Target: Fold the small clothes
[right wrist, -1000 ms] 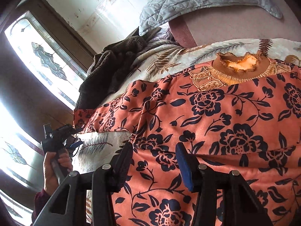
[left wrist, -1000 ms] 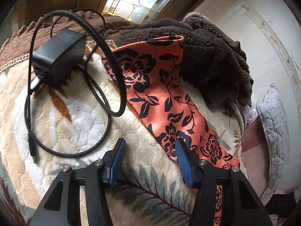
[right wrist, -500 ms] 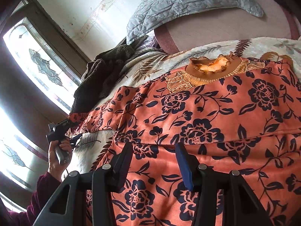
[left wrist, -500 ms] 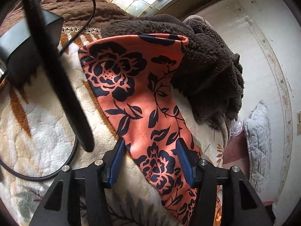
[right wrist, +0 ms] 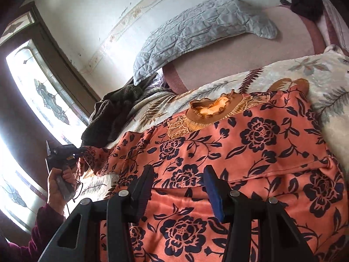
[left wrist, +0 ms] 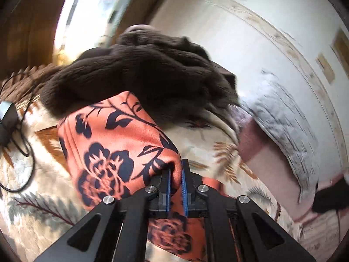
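Observation:
An orange garment [right wrist: 250,152] with dark blue flowers and a tan knit collar [right wrist: 209,113] lies spread on a cream leaf-patterned blanket [right wrist: 322,74]. Its sleeve [left wrist: 113,139] stretches toward the window side. My left gripper [left wrist: 175,172] is shut on the sleeve, the cloth bunched between the blue pads and lifted off the blanket. From the right wrist camera, that left gripper [right wrist: 79,150] shows at the far left in a person's hand [right wrist: 57,185], clamped on the sleeve end. My right gripper [right wrist: 177,172] hovers open over the garment's body, nothing between its fingers.
A dark brown fleece heap [left wrist: 139,69] lies just beyond the sleeve. A black charger with its cable [left wrist: 8,118] rests on the blanket at the left. A grey quilted pillow [right wrist: 196,28] leans on the wall, above a pink sheet [right wrist: 240,59]. A window [right wrist: 41,87] stands left.
The left gripper went from open over the sleeve to shut on it, then lifted and swung right, away from the charger. The right gripper slid over the garment, still open.

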A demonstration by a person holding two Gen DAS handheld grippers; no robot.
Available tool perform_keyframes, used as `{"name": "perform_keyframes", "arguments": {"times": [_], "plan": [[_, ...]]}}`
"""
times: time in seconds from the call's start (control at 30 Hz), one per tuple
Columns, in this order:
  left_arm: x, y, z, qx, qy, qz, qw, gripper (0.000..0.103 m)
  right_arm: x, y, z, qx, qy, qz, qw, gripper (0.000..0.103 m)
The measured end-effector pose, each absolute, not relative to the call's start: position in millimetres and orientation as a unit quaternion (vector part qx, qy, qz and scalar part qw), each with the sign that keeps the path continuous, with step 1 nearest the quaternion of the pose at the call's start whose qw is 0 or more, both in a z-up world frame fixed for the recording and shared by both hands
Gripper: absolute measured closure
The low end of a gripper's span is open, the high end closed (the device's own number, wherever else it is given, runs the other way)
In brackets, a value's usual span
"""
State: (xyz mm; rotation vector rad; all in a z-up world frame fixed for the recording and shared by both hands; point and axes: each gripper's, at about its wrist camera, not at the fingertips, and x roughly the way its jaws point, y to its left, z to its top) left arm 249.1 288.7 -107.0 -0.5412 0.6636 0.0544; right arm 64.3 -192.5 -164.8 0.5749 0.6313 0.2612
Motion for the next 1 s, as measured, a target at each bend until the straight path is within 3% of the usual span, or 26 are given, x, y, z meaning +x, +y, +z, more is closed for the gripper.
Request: {"name": "perform_keyframes", "arguments": {"times": [0.17,0.37,0.4,0.47,0.53,0.6,0.7,1.0], "plan": [[238.2,143.4,-106.2,-0.146,0.378,-0.094,0.909,0.095,59.8,-226.2,-166.1,0.307,0.298,0.096,0.899,0.052],[214.1,29.0,-175.1,-0.014,0.519,-0.185,0.834,0.09,57.8,-255.3,-169.4,0.336,0.296,0.066,0.892,0.052],[204.7,29.1,-178.6,-0.003,0.522,-0.181,0.833,0.089,59.7,-256.9,-170.6,0.337,0.301,0.062,0.89,0.052],[191.6,36.7,-168.2,0.008,0.506,-0.175,0.845,0.081,63.6,-255.6,-175.7,0.344,0.317,0.066,0.881,0.04],[180.1,58.5,-144.5,0.0,0.47,-0.173,0.866,0.05,66.6,-248.3,-180.5,0.346,0.33,0.077,0.875,0.036],[168.7,87.8,-117.5,-0.012,0.421,-0.151,0.894,0.034,67.6,-232.6,-185.3,0.343,0.34,0.099,0.87,0.033],[172.5,130.3,-100.3,-0.012,0.388,-0.085,0.918,0.031,85.4,-208.0,-188.6,0.352,0.359,0.141,0.853,0.032],[223.8,220.7,-147.3,-0.059,0.462,0.044,0.884,0.031,186.6,-118.6,-214.1,0.417,0.415,0.164,0.792,0.03]]}}
